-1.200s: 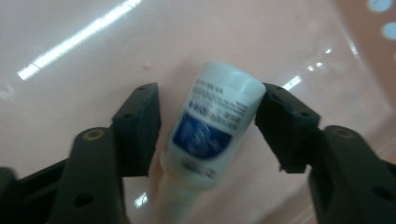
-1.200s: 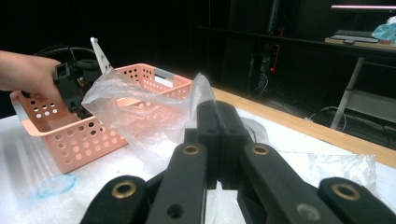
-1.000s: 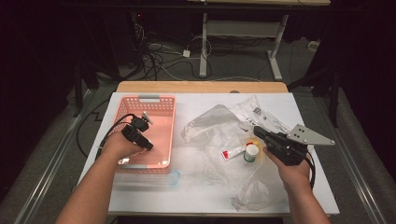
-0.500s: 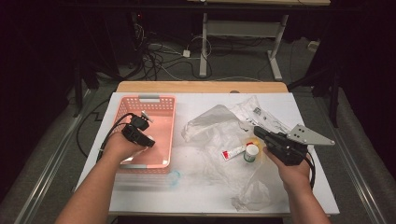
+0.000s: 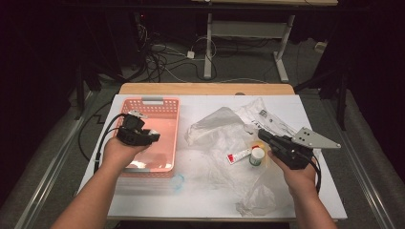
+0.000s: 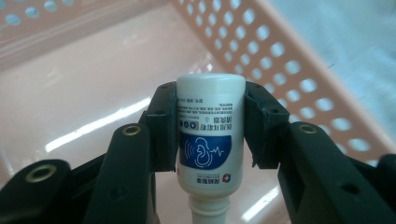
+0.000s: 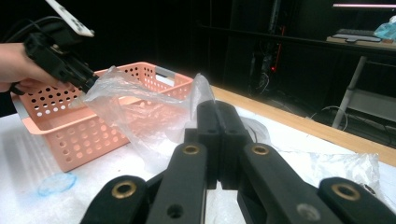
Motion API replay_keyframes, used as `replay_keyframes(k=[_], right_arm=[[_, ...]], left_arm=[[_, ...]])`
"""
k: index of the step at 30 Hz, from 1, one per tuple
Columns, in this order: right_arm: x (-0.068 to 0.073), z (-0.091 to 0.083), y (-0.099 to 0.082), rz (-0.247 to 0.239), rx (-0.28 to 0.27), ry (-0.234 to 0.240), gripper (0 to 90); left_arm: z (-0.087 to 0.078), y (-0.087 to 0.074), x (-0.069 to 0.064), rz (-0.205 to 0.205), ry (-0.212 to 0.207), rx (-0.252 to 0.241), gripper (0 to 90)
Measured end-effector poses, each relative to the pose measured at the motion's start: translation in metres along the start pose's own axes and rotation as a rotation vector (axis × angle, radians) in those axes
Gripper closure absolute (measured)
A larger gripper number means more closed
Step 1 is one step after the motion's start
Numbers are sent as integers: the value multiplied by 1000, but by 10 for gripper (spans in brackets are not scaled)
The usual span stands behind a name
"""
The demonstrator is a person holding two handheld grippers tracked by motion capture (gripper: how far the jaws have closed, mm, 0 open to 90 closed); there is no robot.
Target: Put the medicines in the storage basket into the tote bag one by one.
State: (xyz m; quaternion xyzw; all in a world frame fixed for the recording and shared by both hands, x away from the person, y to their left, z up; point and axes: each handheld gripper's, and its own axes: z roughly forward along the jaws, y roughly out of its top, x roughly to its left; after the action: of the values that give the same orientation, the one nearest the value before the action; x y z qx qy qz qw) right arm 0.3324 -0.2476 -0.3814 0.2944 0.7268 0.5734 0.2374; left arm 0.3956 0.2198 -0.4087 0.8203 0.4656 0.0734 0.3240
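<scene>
The white table (image 5: 143, 200) carries a pink basket (image 5: 165, 110) on its left part and a heap of clear plastic bags (image 5: 215, 126) in the middle, with a small tube (image 5: 237, 155) and a little white-capped jar (image 5: 257, 156) lying on the plastic. The left gripper (image 5: 152, 137) hangs over the basket and grasps a white bottle (image 6: 210, 135) between its two pads, the blue label upside down and the neck pointing toward the camera, with the basket floor behind it. The right gripper (image 5: 264, 136) is clenched with nothing between its jaws and rests just beside the jar, on the right side of the table.

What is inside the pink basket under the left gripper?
The left gripper holds a white bottle above the pink basket. The visible basket floor is bare; the part under the hand is hidden.
</scene>
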Motion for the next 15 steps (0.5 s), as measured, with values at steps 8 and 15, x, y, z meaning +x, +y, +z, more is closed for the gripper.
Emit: replay_keyframes(k=[8,15], right_arm=[[0,2,-2,5,10,4,900],[2,2,-1,-5,10,5,900]], left_arm=[[-17,-14,-32,55,-9,-114,581],[-30,-19,-63,113,-60,-226,581]])
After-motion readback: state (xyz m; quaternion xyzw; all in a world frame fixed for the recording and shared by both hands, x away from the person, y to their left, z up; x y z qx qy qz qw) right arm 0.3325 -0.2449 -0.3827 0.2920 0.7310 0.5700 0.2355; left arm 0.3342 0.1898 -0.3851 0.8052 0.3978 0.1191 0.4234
